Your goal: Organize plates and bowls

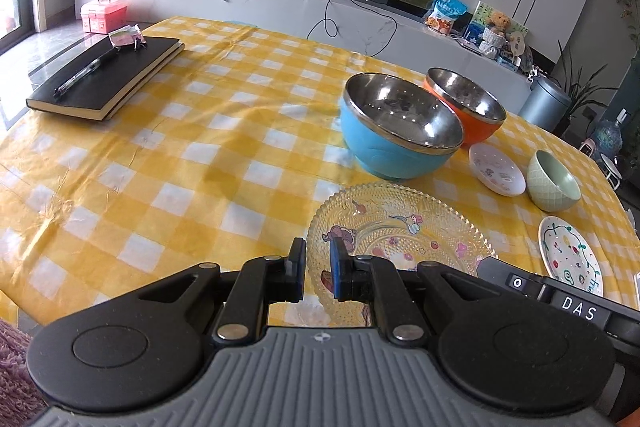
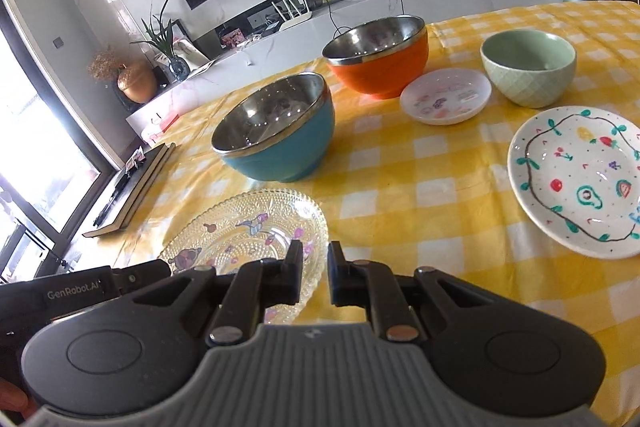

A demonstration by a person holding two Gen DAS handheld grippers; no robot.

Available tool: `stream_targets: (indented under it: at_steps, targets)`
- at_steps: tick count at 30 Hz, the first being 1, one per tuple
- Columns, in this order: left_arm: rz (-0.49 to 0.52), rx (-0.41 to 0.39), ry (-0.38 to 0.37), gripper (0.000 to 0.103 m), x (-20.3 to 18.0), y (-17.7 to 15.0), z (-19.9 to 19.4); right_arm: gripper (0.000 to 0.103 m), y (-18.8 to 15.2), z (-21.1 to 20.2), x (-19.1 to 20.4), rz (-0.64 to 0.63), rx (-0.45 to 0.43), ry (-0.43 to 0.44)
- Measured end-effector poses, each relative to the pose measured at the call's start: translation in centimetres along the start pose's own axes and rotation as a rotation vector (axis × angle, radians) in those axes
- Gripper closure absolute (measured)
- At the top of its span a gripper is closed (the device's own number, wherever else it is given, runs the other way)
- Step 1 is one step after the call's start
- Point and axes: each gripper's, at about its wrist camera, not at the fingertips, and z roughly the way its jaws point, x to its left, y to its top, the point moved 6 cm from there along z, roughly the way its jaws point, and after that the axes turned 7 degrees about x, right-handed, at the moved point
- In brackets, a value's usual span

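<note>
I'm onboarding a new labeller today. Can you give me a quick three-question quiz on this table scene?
1. True or false: the blue bowl is stacked inside the orange bowl.
2. How many bowls are on the table?
3. Which lies nearest both hand-held grippers: A) glass plate, B) green bowl, C) small pink saucer?

Key: 1 false, they stand side by side; 2 three; 3 A.

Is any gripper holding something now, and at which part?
Nothing is held. The left gripper and right gripper have nearly closed, empty jaws above the glass plate.
</note>
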Motion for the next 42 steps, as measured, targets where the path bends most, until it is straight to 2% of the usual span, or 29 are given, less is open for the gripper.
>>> stream_targets:
  at_steps: [7,27,33,37,40,42]
  targets:
    - [-0.017,0.039,0.001,0.09,1.0,-0.6,1.5,0.092,-0.2,1.2,0.3,-0.024,0.013,-0.013]
    - [-0.01,0.049,0.03,0.09,0.9,-0.7,3.1,0.091,-0.6,3.2,-0.4,-0.026,0.05,-0.038]
    - [-0.014,0.042,0.032,0.087,1.0,-0.6,3.0,0.086,-0.8,3.2,-0.1,-0.048,0.054,-0.027]
    - [-0.016,0.0,0.035,0.082,0.9,-0.2,2.3,0.074,-0.7,2.8,0.1,-0.044,0.047,-0.006]
    - [-0.012,-0.037,0.035,0.076,0.8,0.2,1.7,0.073,-0.4,2.1,0.7,-0.089,0.018,-0.022]
    - [-0.015,-0.051,0.024,0.074,0.7,0.4,1.3,0.069,-0.3,1.6,1.0,-0.116,-0.002,-0.026]
